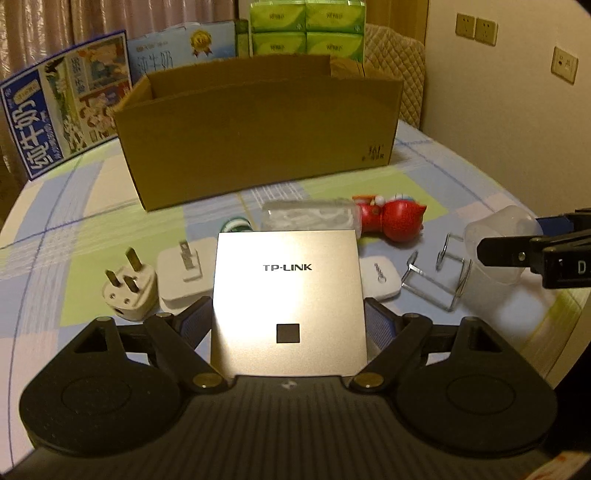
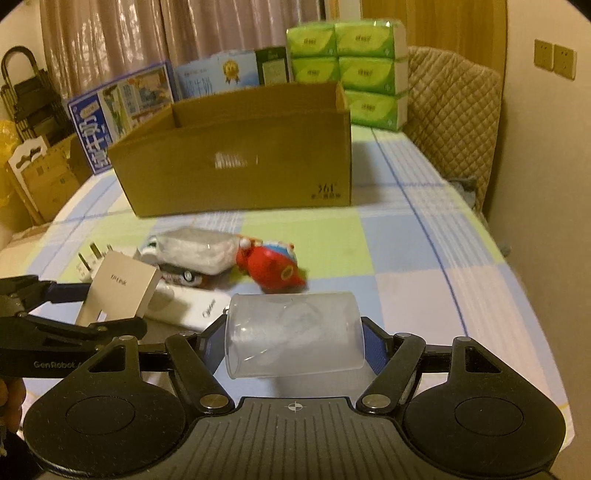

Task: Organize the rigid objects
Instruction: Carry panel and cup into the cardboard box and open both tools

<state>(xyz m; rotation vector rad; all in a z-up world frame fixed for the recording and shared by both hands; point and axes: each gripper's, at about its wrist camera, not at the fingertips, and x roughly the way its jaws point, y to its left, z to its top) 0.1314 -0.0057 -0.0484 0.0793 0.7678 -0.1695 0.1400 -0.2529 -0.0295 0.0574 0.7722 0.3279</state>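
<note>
tp-link unit [image 1: 289,295] clamped in left gripper [image 1: 289,317]; clear cup [image 2: 295,334] clamped in right gripper [image 2: 293,341].
lift both level over the far cardboard box [image 1: 258,136] wall before releasing.

Pleated beige curtains [image 2: 110,40] are hanging behind the checked blue-green tablecloth [image 2: 424,236]; cream wall [image 1: 517,92] is carrying sockets [image 1: 475,29].

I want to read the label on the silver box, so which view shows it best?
The left wrist view: the TP-LINK box faces the camera, held in the left gripper. The right wrist view shows it small, angled and blurred at the left.
</note>
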